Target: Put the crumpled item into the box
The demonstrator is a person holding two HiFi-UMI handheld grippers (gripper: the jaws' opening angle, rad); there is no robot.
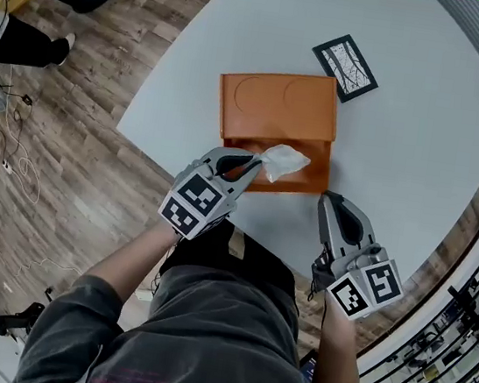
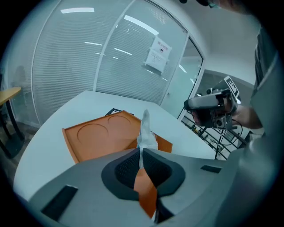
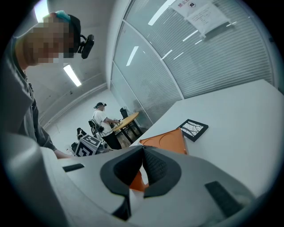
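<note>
The crumpled item [image 1: 284, 161], a pale, scrunched wad, hangs just above the near part of the open orange box [image 1: 278, 107]. It is pinched by one thin edge at the tips of the left gripper [image 1: 253, 167], whose jaws stand narrow and clamped on it, while most of the wad pokes out past them. From overhead it seems to sit over the compartment rather than the raised lid on the far side, though the angle makes that hard to settle.

The main risk, as I judge it, is that small bite: a light wad held by one corner could slip free early and land on the box's rim or on the white table [image 1: 423, 141]. Once let go, it may also cling to a pad or spring back up above the walls. The box looks light, so a low approach could nudge it across the table.

The right gripper [image 1: 327, 200] sits near and to the right of the box with its jaws together on nothing, so it does not brace the box.

No brand shows. The framed card [image 1: 345, 67] at the far right bears only a black-and-white pattern, and the cubes on the grippers carry only square markers. The print on the sheet on the glass wall [image 2: 159, 54] is too small to read.
</note>
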